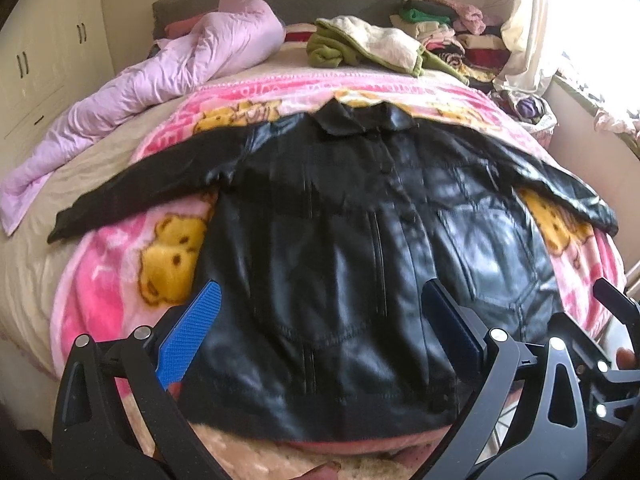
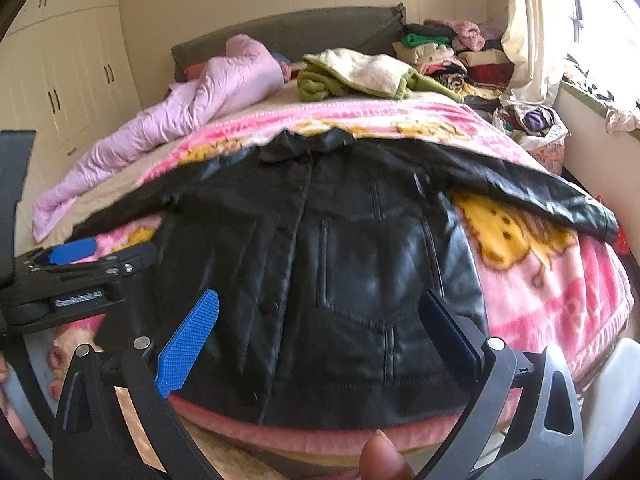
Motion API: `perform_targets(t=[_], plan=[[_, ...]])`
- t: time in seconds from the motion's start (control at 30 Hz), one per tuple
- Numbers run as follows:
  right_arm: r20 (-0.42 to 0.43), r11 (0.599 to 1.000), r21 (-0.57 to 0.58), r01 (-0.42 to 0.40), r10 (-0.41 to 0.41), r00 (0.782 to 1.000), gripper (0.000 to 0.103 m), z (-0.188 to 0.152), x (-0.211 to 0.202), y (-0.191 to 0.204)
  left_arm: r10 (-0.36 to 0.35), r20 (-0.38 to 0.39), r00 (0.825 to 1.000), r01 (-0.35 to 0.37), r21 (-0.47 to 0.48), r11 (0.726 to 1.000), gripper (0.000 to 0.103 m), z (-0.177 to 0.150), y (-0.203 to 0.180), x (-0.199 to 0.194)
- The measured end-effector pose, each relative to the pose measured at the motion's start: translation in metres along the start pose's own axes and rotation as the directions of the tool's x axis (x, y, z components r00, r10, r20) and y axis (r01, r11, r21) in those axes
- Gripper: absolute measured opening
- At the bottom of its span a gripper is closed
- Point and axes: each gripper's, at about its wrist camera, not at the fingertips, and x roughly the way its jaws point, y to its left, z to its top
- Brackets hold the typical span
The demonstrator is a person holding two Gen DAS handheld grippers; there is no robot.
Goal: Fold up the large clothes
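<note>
Ahead of our fingers, black jacket (image 1: 340,248) lies collar-away; left gripper (image 1: 320,328) and right gripper (image 2: 320,328) agape over hem.

Pink bear blanket (image 1: 120,280), lilac quilt (image 1: 168,68), stacked clothes (image 1: 452,36), white wardrobe (image 1: 36,68).

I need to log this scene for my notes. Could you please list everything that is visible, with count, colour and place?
jacket: 1, black, spread flat on blanket
blanket: 1, pink with yellow bears, on bed
quilt: 1, lilac, left side
fleece: 1, green and cream, near headboard
headboard: 1, grey, far end
clothes pile: 1, mixed colours, right corner
wardrobe: 1, cream, left wall
curtain: 1, cream, right
left gripper: open, blue fingers
right gripper: open
</note>
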Motion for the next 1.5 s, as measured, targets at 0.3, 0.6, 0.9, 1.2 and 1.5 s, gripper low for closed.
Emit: perform_targets(t=[0.3,0.6,0.9,1.2,1.5], plan=[[0.044,1.0,-0.008,-0.013,0.013,0.999,0.099,0.055,0.007,0.004,0.004,0.05,0.999,-0.004,0.0,1.0,0.094,0.061,0.009,0.002],[0.07,0.998,0.055,-0.032,0.028,0.997,0.099,0.109,0.022,-0.012,-0.001,0.109,0.994,-0.002,0.025,1.0,0.094,0.124,0.008,0.002],[0.104,0.991,0.132,-0.035,0.022,0.994,0.099,0.165,0.039,-0.047,-0.034,0.139,0.99,0.026,0.057,0.998,0.094,0.186,-0.007,0.017],[0.139,0.97,0.242,-0.018,-0.017,0.99,0.099,0.207,0.054,-0.1,-0.068,0.136,0.988,0.058,0.079,0.995,0.094,0.237,-0.045,0.06],[0.112,0.912,0.409,0.047,-0.101,0.989,0.099,0.2,0.078,-0.18,-0.1,0.055,0.993,0.091,0.139,0.986,0.094,0.241,-0.096,0.122]])
